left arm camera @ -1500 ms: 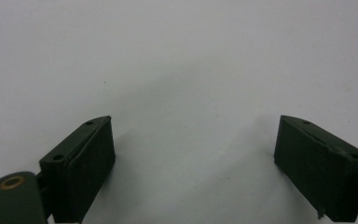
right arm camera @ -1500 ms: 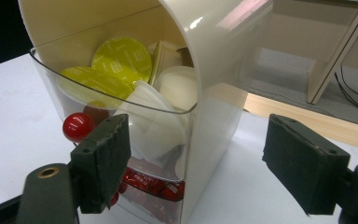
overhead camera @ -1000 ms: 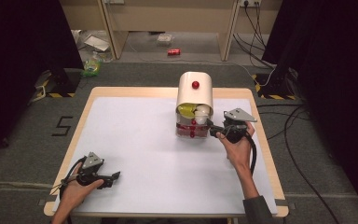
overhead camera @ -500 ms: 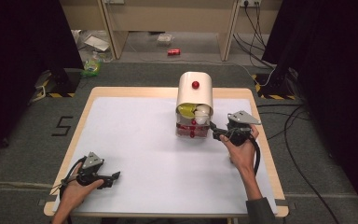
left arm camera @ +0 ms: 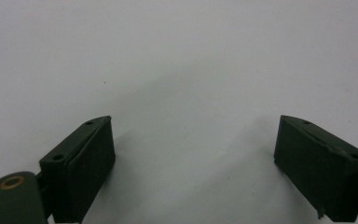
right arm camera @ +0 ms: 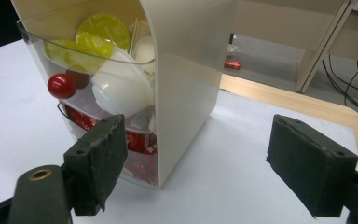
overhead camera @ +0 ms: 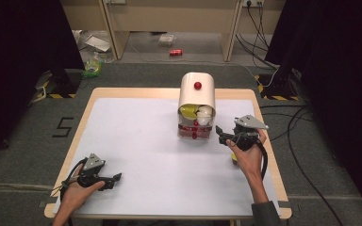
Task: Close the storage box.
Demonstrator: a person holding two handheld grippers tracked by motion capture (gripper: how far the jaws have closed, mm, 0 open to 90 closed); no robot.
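1. Left gripper [overhead camera: 115,178]: rests low at the table's [overhead camera: 136,141] near-left corner, jaws wide, nothing between.
2. Capsule dispenser [overhead camera: 197,106]: upright mid-table, drawers facing the person.
3. Right gripper [overhead camera: 219,133]: level, just right of the dispenser, jaws just opened wide, nothing between.

Dim surroundings, bright evenly lit tabletop

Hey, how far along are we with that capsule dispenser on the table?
Looks done: the cream capsule dispenser holds capsules in both clear drawers, yellow and white ones above, red ones below. In hand: nothing; the right gripper sits beside the dispenser, its jaws just opened and empty. The left gripper rests open on the white table. Left: whether the upper drawer is pushed fully in is unclear, so possibly closing it.
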